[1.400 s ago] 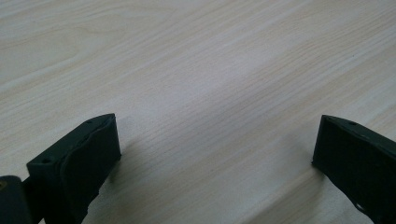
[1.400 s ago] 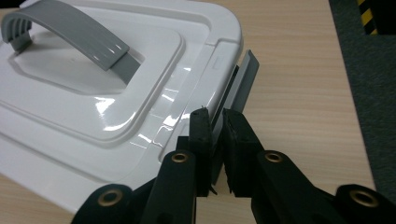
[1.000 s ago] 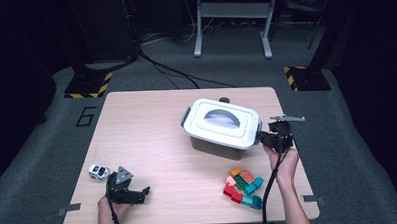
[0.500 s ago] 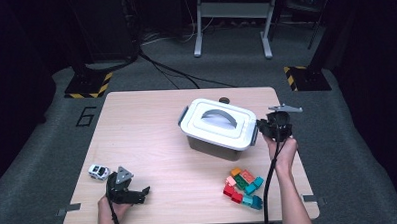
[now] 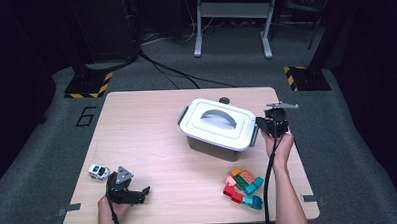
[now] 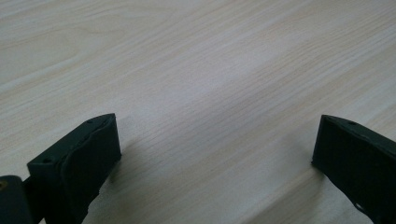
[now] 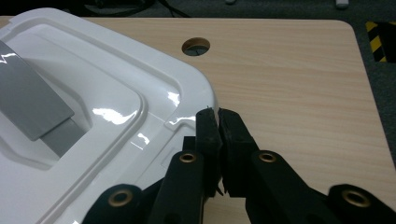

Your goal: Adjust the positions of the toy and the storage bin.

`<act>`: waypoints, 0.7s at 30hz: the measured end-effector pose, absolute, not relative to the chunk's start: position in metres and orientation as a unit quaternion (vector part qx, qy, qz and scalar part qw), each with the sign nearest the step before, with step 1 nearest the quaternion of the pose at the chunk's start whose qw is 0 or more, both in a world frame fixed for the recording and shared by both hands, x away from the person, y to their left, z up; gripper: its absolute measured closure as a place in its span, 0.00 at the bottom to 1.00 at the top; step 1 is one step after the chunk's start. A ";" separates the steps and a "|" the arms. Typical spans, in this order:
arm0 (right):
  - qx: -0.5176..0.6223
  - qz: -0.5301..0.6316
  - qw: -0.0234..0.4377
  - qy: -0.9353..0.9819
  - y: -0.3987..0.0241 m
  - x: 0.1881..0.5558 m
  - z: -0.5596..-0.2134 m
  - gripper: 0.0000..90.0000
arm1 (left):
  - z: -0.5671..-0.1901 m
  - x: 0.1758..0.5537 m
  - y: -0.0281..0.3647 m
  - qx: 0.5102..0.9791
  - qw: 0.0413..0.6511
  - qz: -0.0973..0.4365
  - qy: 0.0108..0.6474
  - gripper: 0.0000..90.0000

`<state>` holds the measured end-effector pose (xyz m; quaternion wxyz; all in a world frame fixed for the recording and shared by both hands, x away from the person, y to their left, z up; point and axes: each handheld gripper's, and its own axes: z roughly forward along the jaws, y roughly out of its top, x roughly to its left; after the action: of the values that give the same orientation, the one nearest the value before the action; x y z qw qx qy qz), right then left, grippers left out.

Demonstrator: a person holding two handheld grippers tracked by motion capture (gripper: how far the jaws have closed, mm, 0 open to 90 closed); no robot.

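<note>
We find the right gripper with fingers closed, empty, at the white lidded box's right edge; left gripper fingers open on the desk.

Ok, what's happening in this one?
A person works at a wooden table with a claw in each hand. The right claw, shut with nothing between its tips, sits at the right edge of a lidded white box, by its side latch. The left claw rests open on the table near a toy car. Coloured blocks lie in front of the box.

Left gripper jaws wide apart; right gripper jaws together.
</note>
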<state>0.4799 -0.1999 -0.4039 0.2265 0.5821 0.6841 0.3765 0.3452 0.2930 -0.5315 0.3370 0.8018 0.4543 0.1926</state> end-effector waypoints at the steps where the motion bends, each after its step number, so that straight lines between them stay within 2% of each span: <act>1: 0.584 0.379 0.221 0.683 -0.200 0.478 -0.404 0.97 | -0.531 0.345 0.293 0.802 0.337 0.192 0.454 0.01; 17: 0.555 0.405 0.175 0.705 -0.182 0.438 -0.405 0.97 | -0.532 0.345 0.293 0.802 0.337 0.193 0.455 0.01; 19: 0.544 0.401 0.175 0.716 -0.178 0.434 -0.404 0.95 | -0.532 0.345 0.293 0.802 0.337 0.193 0.455 0.01; 21: 0.528 0.392 0.187 0.729 -0.175 0.432 -0.402 0.89 | -0.532 0.345 0.293 0.802 0.337 0.193 0.455 0.01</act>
<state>0.4322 -0.1750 -0.4019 0.1865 0.5284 0.7294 0.3924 0.3450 0.2928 -0.5315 0.3369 0.8015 0.4547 0.1932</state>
